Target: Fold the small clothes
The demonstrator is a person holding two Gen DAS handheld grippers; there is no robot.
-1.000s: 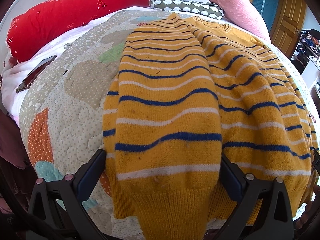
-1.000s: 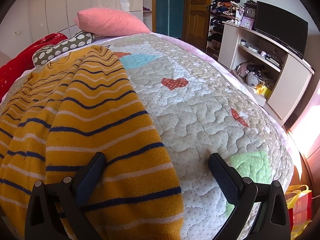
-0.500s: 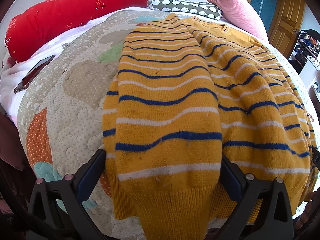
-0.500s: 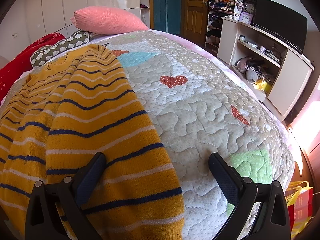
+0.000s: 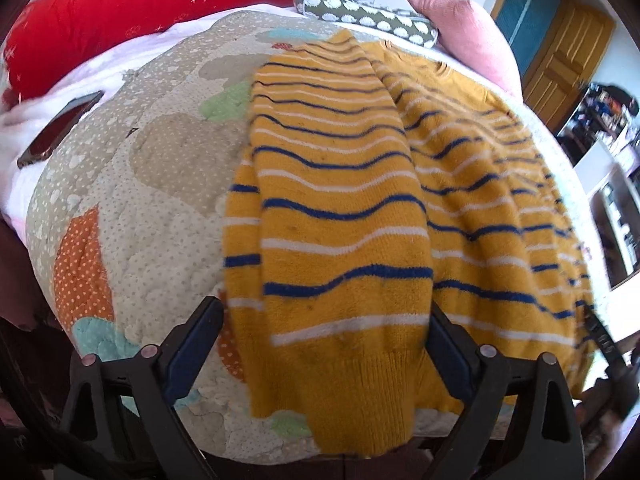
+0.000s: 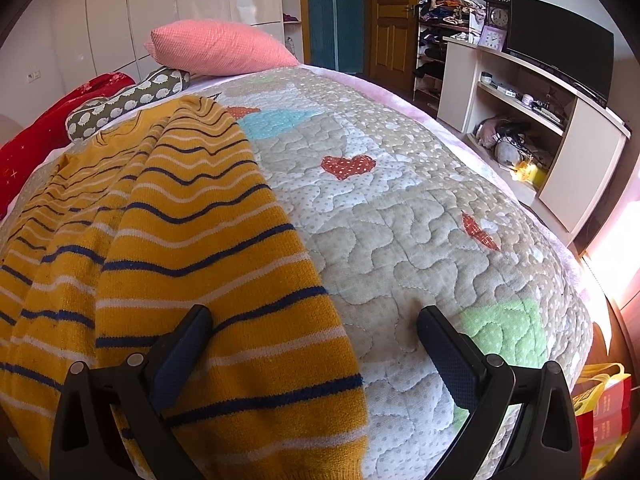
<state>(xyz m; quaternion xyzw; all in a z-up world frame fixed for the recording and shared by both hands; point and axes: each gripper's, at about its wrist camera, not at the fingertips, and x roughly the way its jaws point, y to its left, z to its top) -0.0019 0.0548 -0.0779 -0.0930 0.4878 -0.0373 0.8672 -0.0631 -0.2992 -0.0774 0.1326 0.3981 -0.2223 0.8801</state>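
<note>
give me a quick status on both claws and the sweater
Left claw open, straddling the folded-in sleeve. Right claw open over the hem edge. Yellow striped sweater flat on quilt, sleeves folded in. Nothing in the way.

The left gripper [image 5: 322, 336] was spread wide, its fingers [image 5: 192, 344] reaching forward near the bed's near edge. The right gripper [image 6: 314, 348] was likewise spread wide, fingers [image 6: 450, 354] level, gripping nothing.

Mustard-yellow knit sweater [image 5: 360, 216] with navy and white stripes, sleeves folded inward, flat on quilt
</note>
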